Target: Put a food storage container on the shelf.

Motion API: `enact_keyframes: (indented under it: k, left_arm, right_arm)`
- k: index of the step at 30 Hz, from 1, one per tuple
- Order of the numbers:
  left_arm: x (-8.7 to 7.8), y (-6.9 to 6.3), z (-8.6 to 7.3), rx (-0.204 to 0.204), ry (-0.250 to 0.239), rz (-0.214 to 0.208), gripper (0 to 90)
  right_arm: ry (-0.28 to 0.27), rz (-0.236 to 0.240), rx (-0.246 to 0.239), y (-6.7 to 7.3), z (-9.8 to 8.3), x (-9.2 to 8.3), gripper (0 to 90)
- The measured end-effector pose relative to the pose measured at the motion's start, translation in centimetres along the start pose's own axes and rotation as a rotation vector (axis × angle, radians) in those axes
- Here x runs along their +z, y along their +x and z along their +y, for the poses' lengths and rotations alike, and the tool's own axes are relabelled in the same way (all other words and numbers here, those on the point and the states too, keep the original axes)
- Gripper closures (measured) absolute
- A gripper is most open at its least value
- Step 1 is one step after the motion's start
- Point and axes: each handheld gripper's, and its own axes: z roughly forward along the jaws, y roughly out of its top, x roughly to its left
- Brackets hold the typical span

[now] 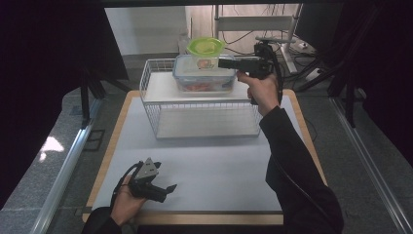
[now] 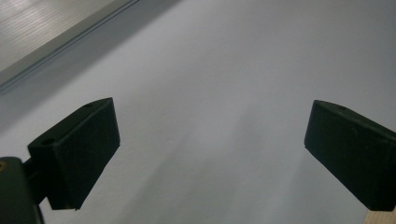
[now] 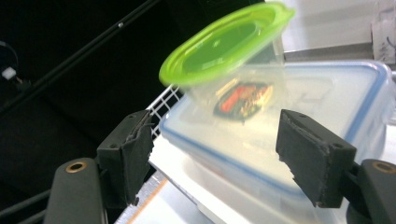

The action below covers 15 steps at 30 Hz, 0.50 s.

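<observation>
At the far side of the table [image 1: 204,170], a white wire rack [image 1: 160,83] carries a clear rectangular box with a blue-edged lid [image 1: 202,80] on its top shelf, toward the 1 o'clock corner. A small clear tub with a lime-green lid [image 1: 206,50] stands on that box's lid, its base touching it; in the right gripper view the tub [image 3: 233,60] appears tilted, a red and dark label showing through its wall.

The right gripper [image 1: 228,63], held out level by the person's right hand [image 1: 263,87], points toward 9 o'clock, its tips just beside the tub at the tub's 3 o'clock side. In the right gripper view its jaws stand apart on either side of the blue-edged box [image 3: 299,121], pressing on nothing, with the tub above and between them.

At the table's 7 o'clock corner the left gripper [image 1: 168,190] rests low in the person's left hand [image 1: 125,204], well apart from the rack. In the left gripper view its jaws gape wide over bare white tabletop [image 2: 210,93], with nothing between them.
</observation>
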Motion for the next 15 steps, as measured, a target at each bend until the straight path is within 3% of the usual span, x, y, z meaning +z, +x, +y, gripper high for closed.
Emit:
enact_keyframes:
  k: [11, 15]
  left_arm:
    - [-0.1, 0.0, 0.0, -0.007, -0.016, -0.005, 3.1]
    - [-0.1, 0.0, 0.0, -0.007, -0.016, -0.004, 3.0]
  right_arm:
    - [0.06, -0.057, -0.205, 1.5, -5.2, -1.9, 15.9]
    - [0.073, -0.065, -0.25, 1.8, -7.2, -2.3, 13.5]
